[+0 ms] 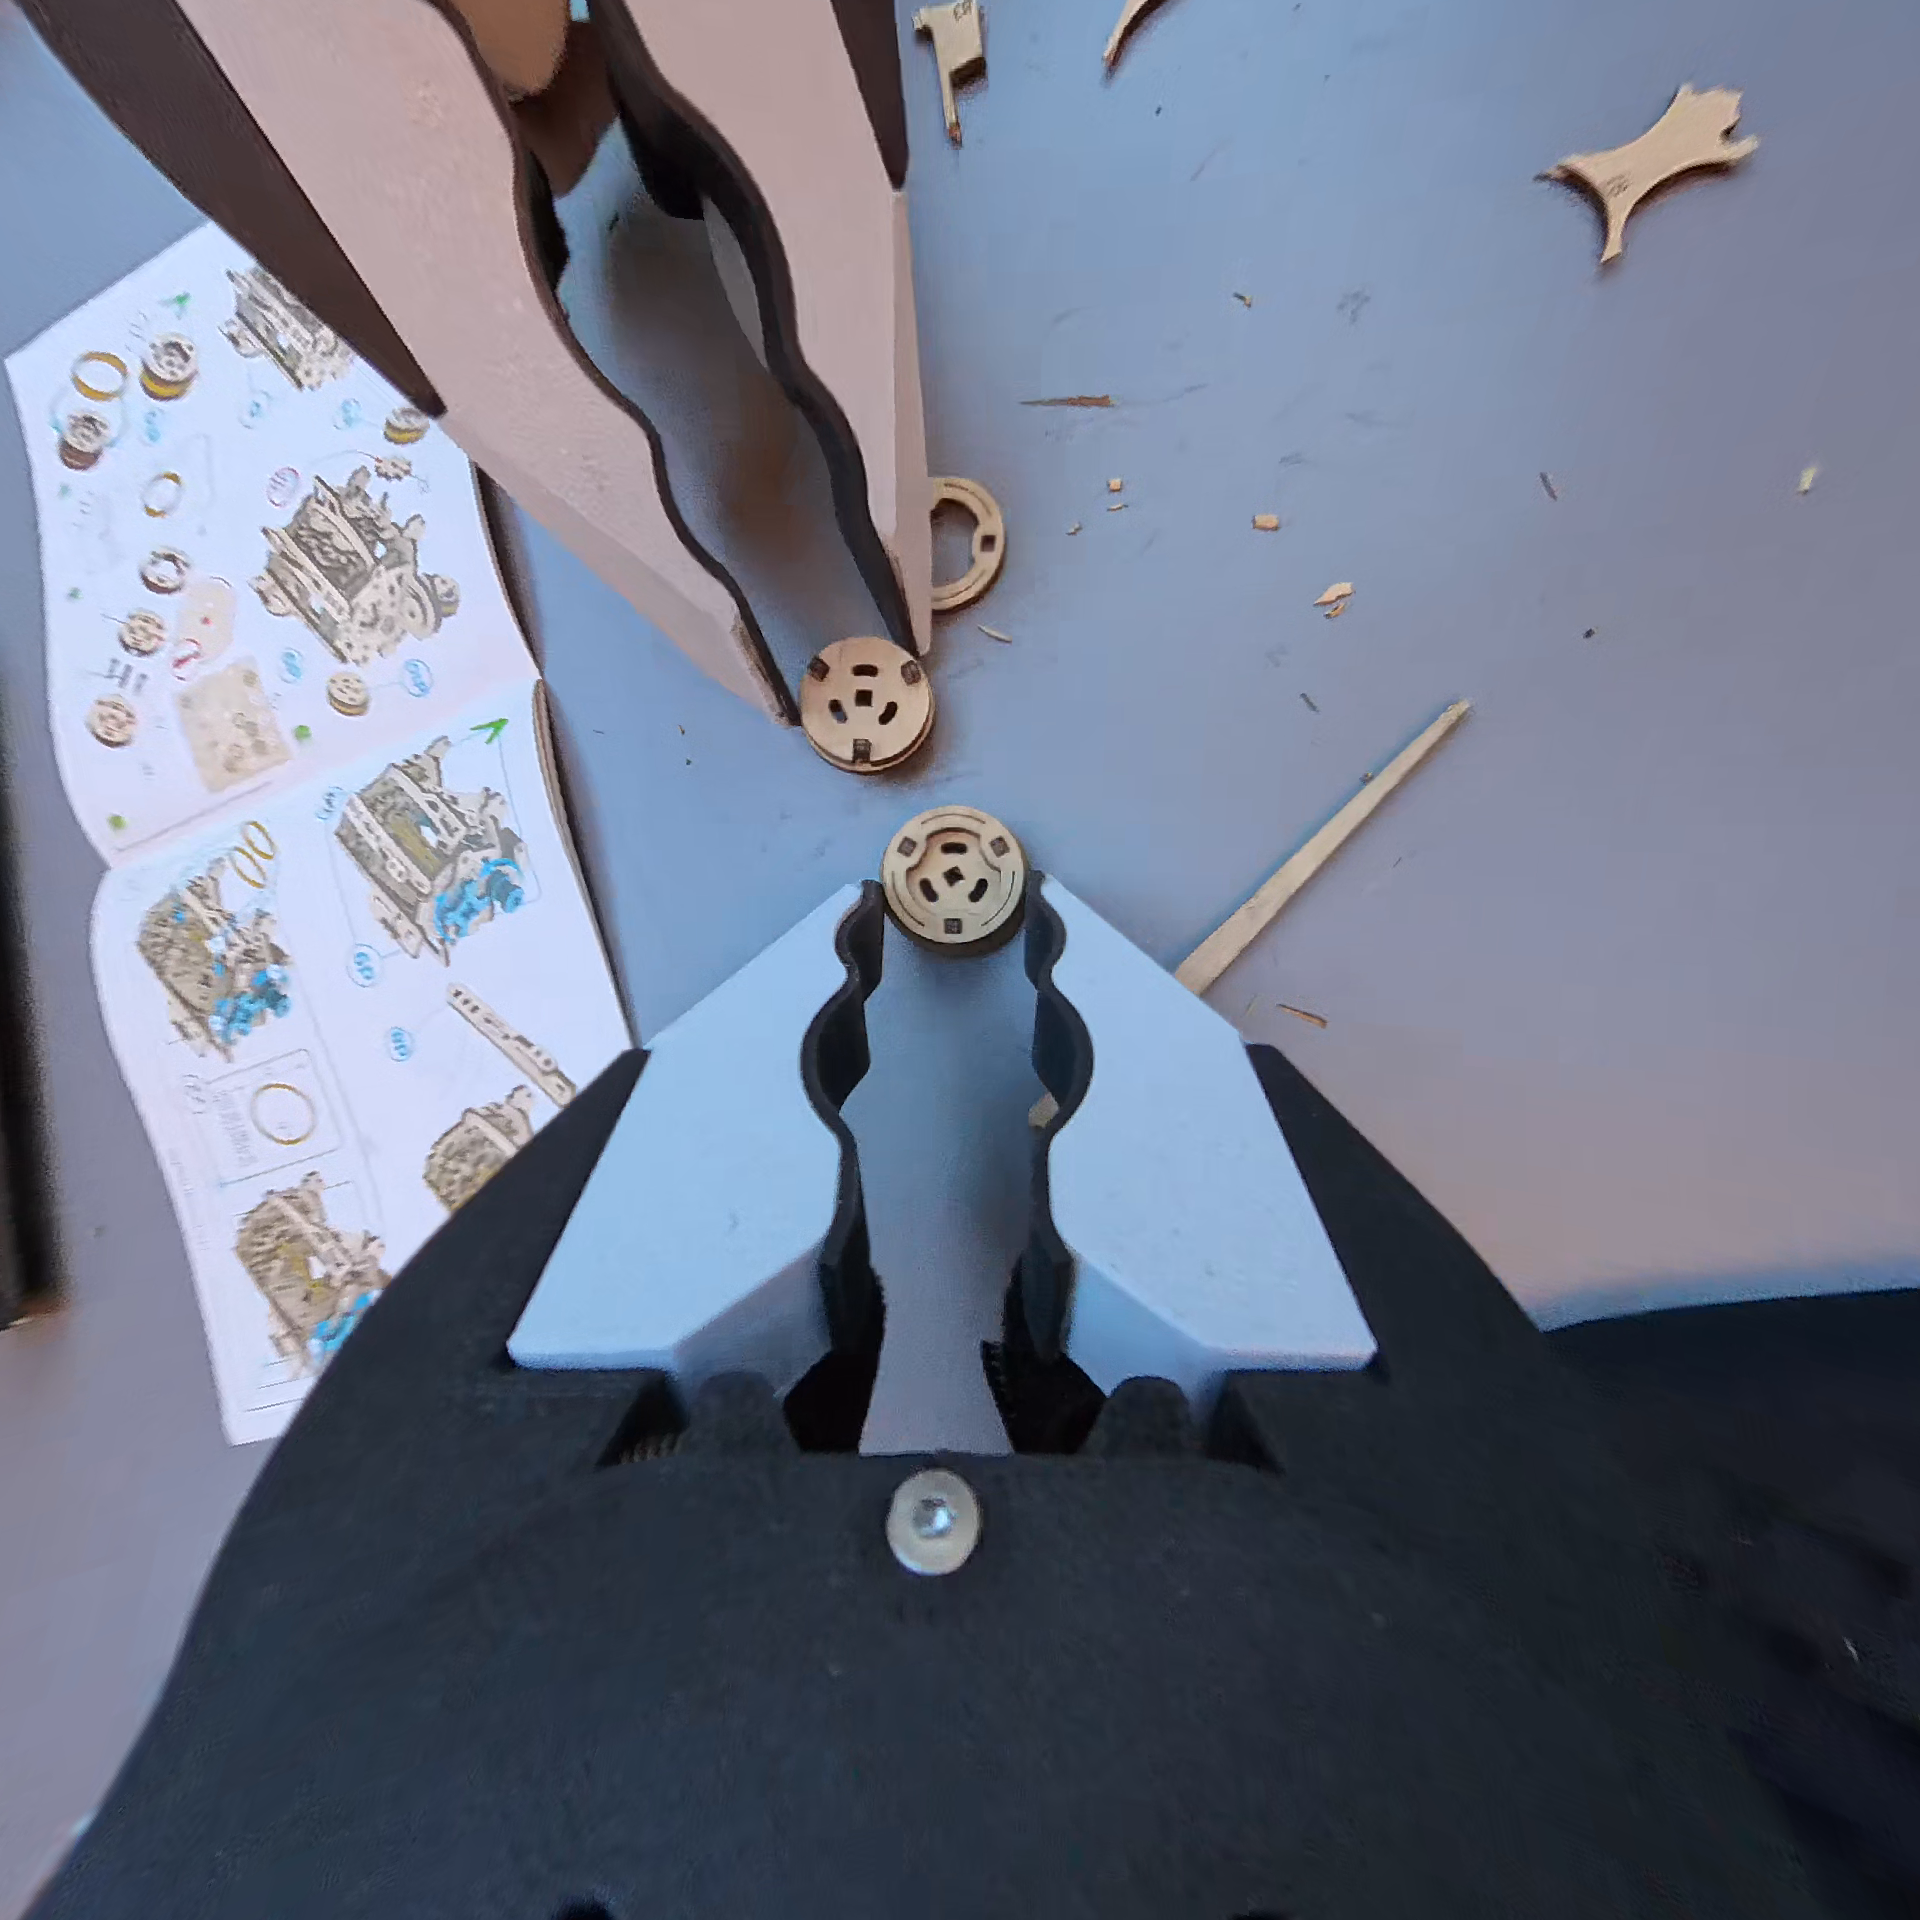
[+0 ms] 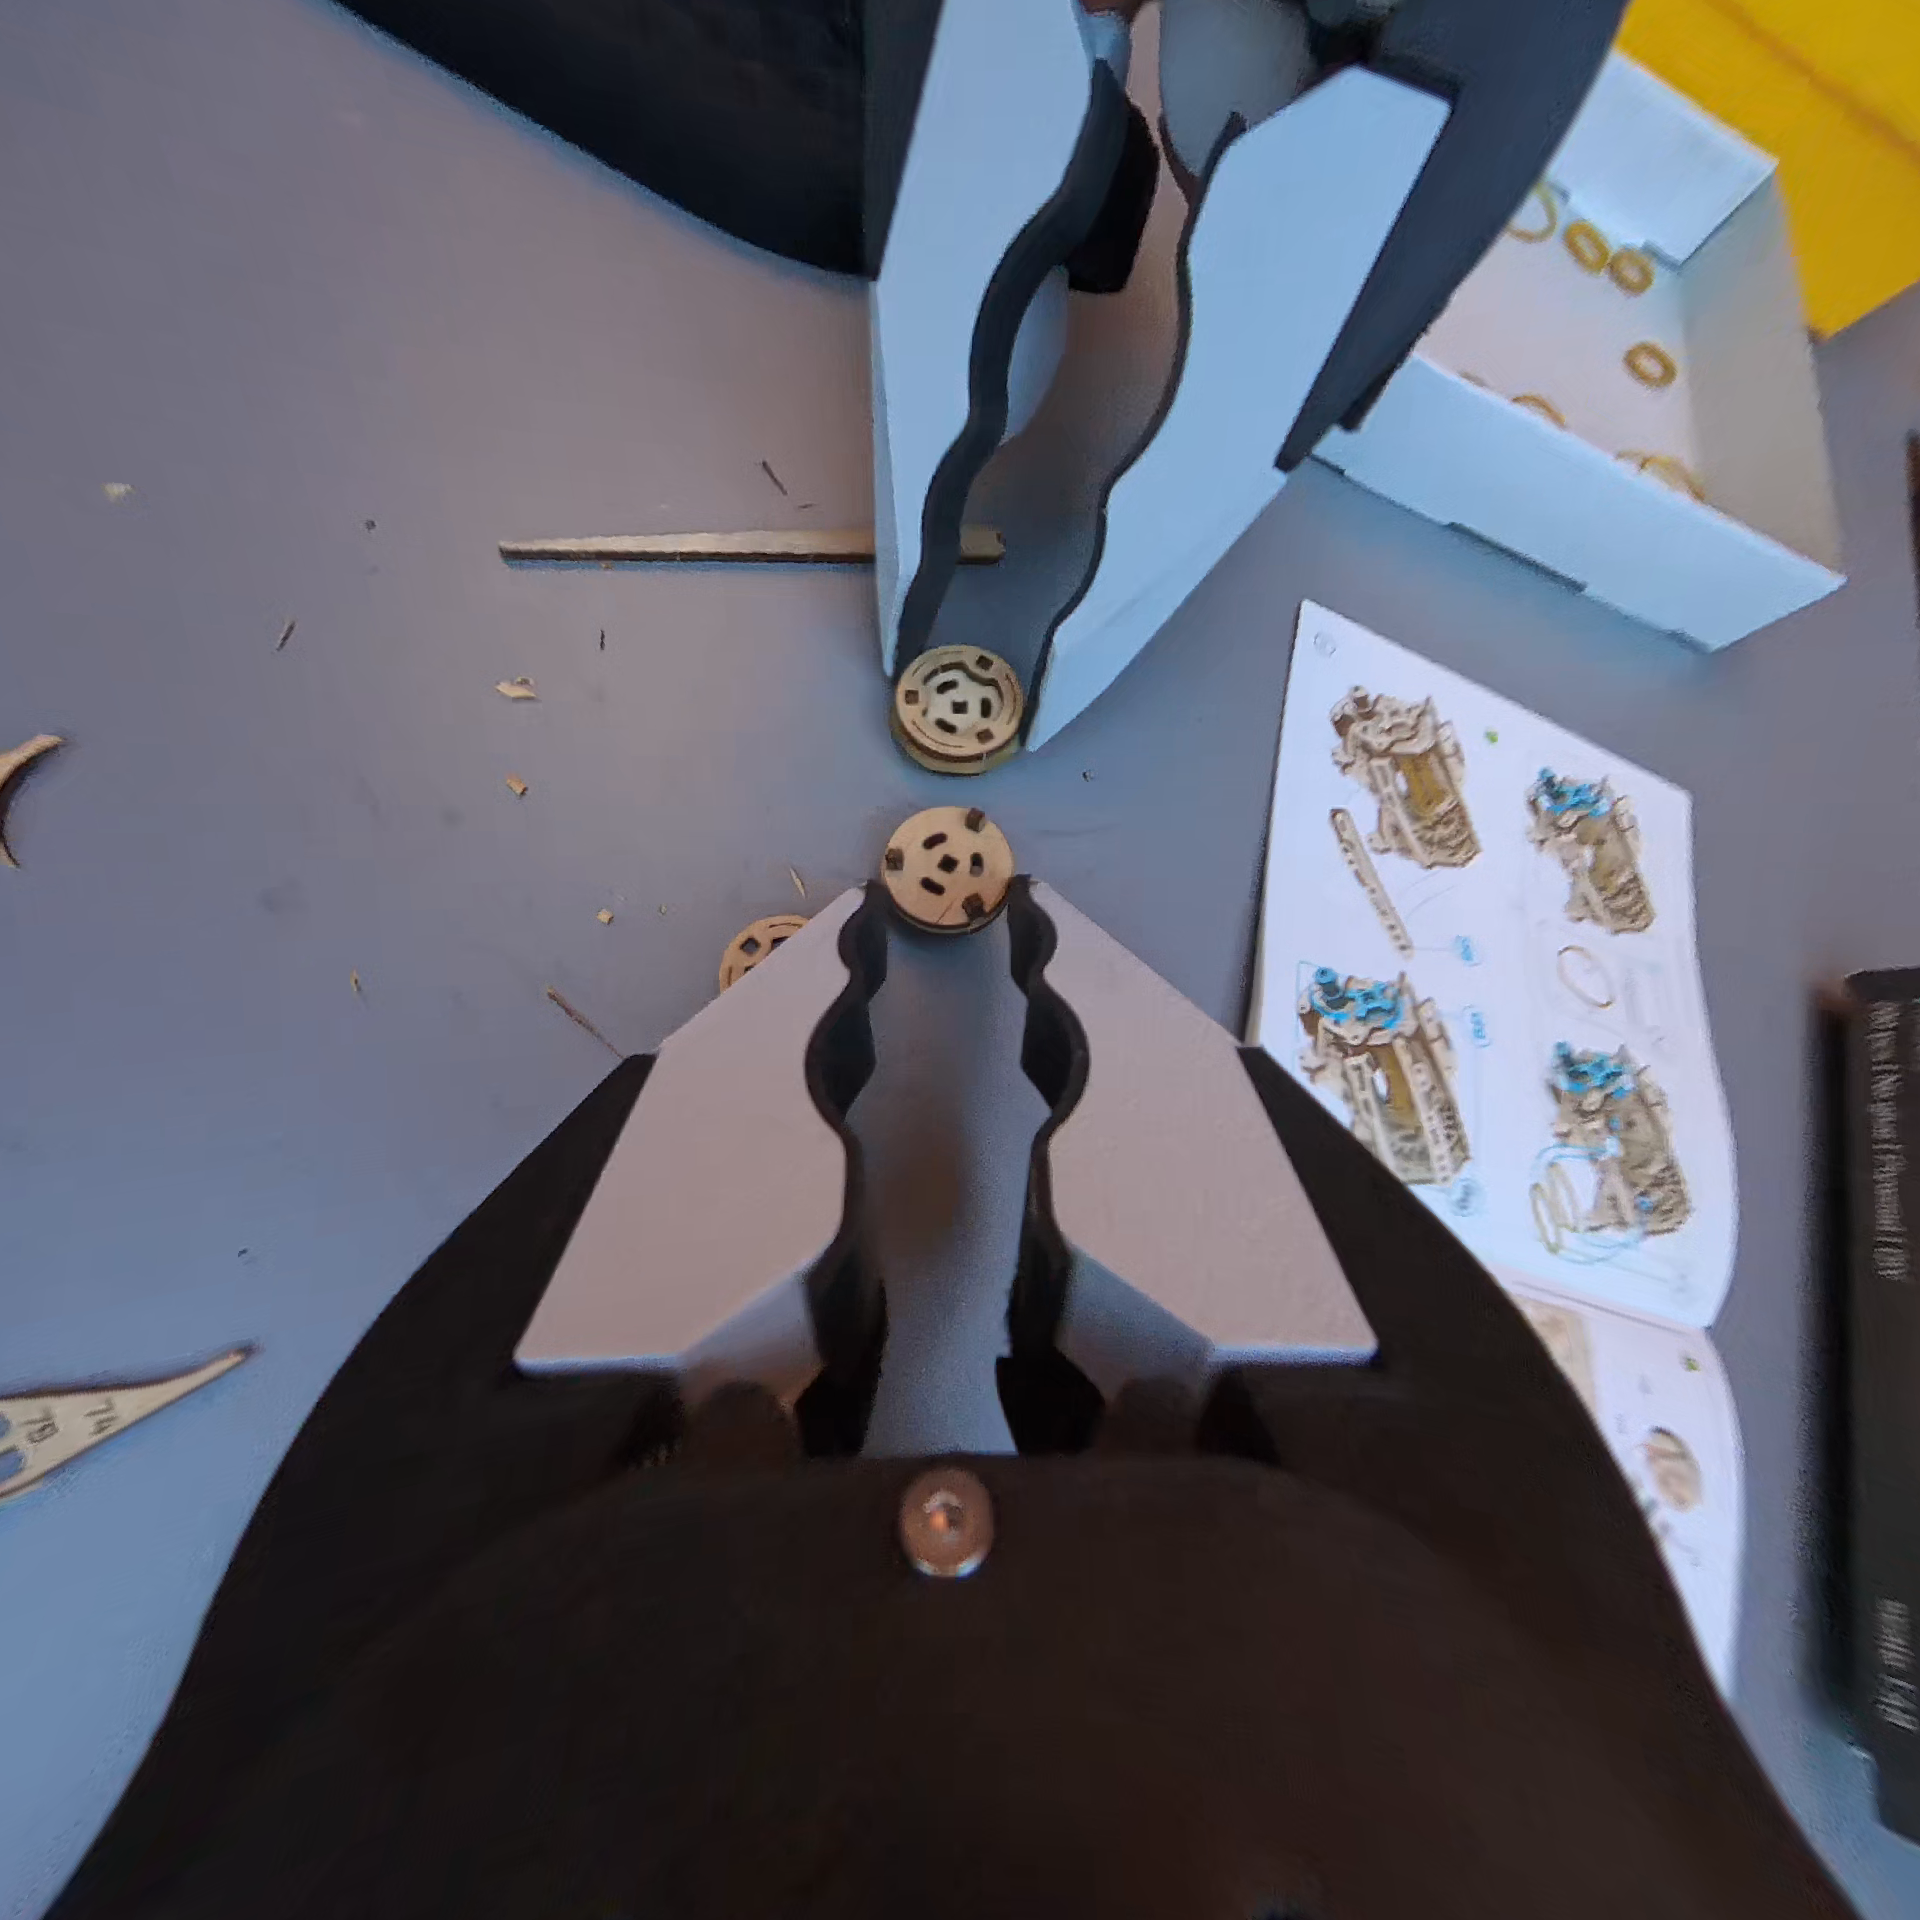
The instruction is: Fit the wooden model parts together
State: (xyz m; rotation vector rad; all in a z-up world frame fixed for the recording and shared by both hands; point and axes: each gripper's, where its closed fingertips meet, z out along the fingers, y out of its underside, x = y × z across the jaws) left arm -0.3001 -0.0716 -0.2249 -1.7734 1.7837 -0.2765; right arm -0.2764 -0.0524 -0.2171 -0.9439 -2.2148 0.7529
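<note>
My left gripper (image 1: 951, 896) is shut on a round wooden disc with ring grooves (image 1: 954, 873), held just above the grey table. My right gripper (image 2: 945, 896) is shut on a round wooden disc with three dark pegs (image 2: 948, 864). The two discs are held flat sides up, a short gap apart, not touching. In the left wrist view the right gripper (image 1: 852, 688) comes in from the top with the pegged disc (image 1: 868, 712). In the right wrist view the left gripper (image 2: 968, 698) comes in from the top with the grooved disc (image 2: 958, 715).
An open instruction booklet (image 1: 312, 727) (image 2: 1486, 987) lies beside the grippers. A wooden ring part (image 1: 968, 542) (image 2: 764, 948), a thin wooden stick (image 1: 1320, 852) (image 2: 686, 548), an X-shaped offcut (image 1: 1652, 166) and chips lie on the table. A white box of rings (image 2: 1558, 499) and a black box (image 2: 1881, 1351) stand nearby. The gap from one gripper's tips to the other's is roughly 4 cm. The thin wooden stick (image 2: 686, 548) is about 5 cm from my left fingertips. My left wrist view (image 1: 1305, 846) looks at it from another angle.
</note>
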